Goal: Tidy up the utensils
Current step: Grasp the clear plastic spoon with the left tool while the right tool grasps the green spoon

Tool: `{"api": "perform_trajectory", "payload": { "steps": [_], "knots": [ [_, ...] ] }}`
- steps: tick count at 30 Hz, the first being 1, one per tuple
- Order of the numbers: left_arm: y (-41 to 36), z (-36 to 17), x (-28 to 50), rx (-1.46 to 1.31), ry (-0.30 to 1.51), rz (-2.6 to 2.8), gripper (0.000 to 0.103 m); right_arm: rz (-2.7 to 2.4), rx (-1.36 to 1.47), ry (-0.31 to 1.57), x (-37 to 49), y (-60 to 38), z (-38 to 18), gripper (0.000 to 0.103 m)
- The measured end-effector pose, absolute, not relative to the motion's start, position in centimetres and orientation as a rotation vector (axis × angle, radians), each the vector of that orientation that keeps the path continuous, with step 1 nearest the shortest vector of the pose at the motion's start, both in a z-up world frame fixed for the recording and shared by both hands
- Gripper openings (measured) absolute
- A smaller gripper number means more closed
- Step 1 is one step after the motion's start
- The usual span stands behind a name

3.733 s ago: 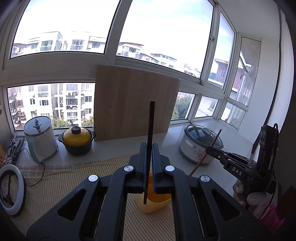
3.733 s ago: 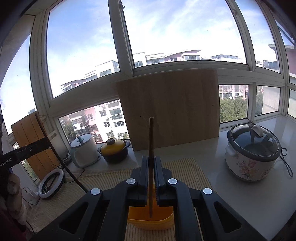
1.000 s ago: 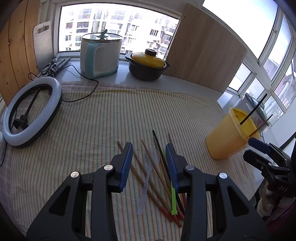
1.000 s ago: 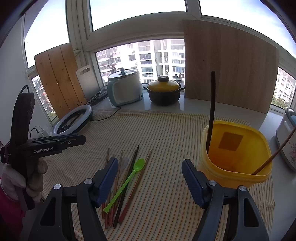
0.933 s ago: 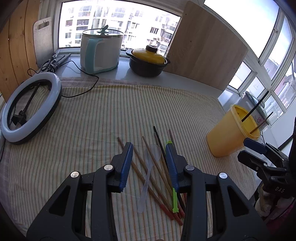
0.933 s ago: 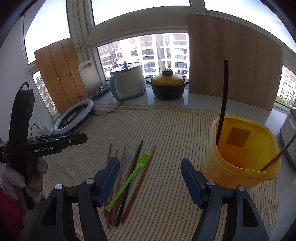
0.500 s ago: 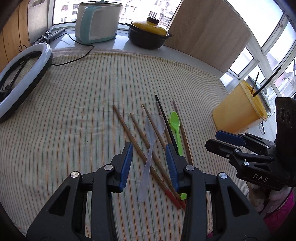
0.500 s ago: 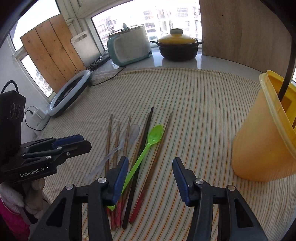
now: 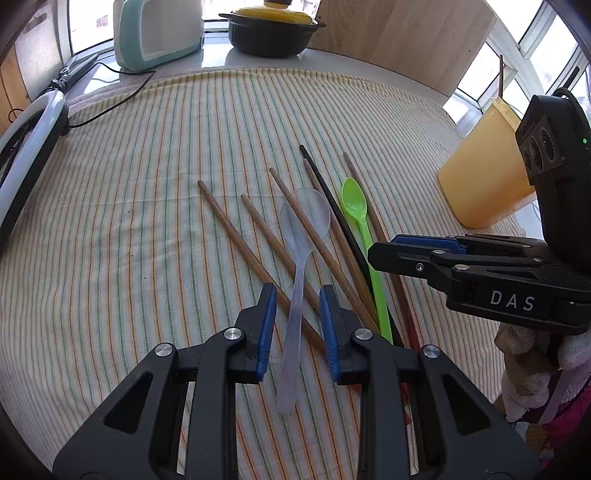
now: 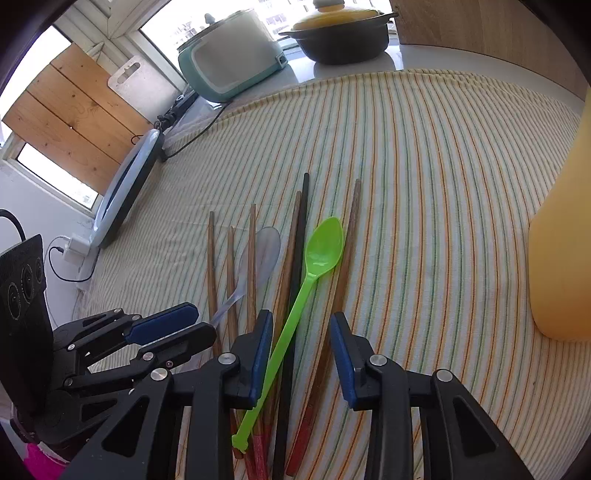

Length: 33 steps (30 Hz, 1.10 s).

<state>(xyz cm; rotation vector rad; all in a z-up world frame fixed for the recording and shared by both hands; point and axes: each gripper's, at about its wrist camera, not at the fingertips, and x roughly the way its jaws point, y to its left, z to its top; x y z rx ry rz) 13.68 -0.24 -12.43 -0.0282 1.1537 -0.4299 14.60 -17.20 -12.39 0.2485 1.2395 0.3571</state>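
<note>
Counter (image 9: 369, 74), pale stone, bearing all items; landmark for what follows is the striped cloth (image 9: 147, 184), cream with green and orange lines, spread over most of the counter.

Wooden board (image 9: 406, 37), leaning upright beyond the cloth's far edge.

Ring light (image 9: 26, 147), white, lying at the cloth's left edge, its cable trailing along the far edge.

Teal-and-white appliance (image 10: 232, 55), off the cloth at its far left corner.

Black pot with yellow lid (image 10: 343, 33), beyond the far edge, beside the appliance.

Yellow container (image 9: 484, 170), standing on the cloth's right side, well apart from the loose utensils; two sticks rise from it.

Left claw (image 9: 297, 299), low over the cloth's near middle; its jaws have just been closing and stand parted either side of the clear spoon's handle, pads not yet pressing it.

Right claw (image 10: 301, 325), low over the cloth just right of the left claw; its jaws have just been closing and stand apart, the green spoon's handle, the black chopstick and a brown chopstick lying between them, none gripped.

Chopsticks (image 9: 236, 232), several brown, some red-tipped, fanned on the cloth's centre.

Black chopstick (image 10: 301, 240), among them.

Clear spoon (image 9: 303, 229), across the brown chopsticks.

Green spoon (image 10: 317, 254), right of the black chopstick, bowl pointing away.
</note>
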Motion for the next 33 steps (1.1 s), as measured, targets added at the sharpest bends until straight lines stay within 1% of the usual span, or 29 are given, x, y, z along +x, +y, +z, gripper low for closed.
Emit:
{"api": "perform_trajectory", "payload": {
  "steps": [13, 20, 29, 33],
  "knots": [
    [-1.7, -13.0, 14.9, 0.074, 1.171, -0.42, 0.022, 0.367, 0.299, 1.256, 15.6, -17.0, -12.4, 0.028],
    [-1.9, -13.1, 15.7, 0.098, 1.185, -0.418, 0.014, 0.373, 0.296, 1.273, 16.0, -16.5, -12.9, 0.025],
    [-2.6, -13.3, 15.8, 0.169, 1.192, -0.423, 0.014, 0.357, 0.283, 1.29, 16.4, -16.2, -13.5, 0.019],
    [-2.7, -13.4, 16.0, 0.156, 1.221, -0.436, 0.014, 0.353, 0.276, 1.292, 16.5, -16.2, -13.6, 0.017]
  ]
}}
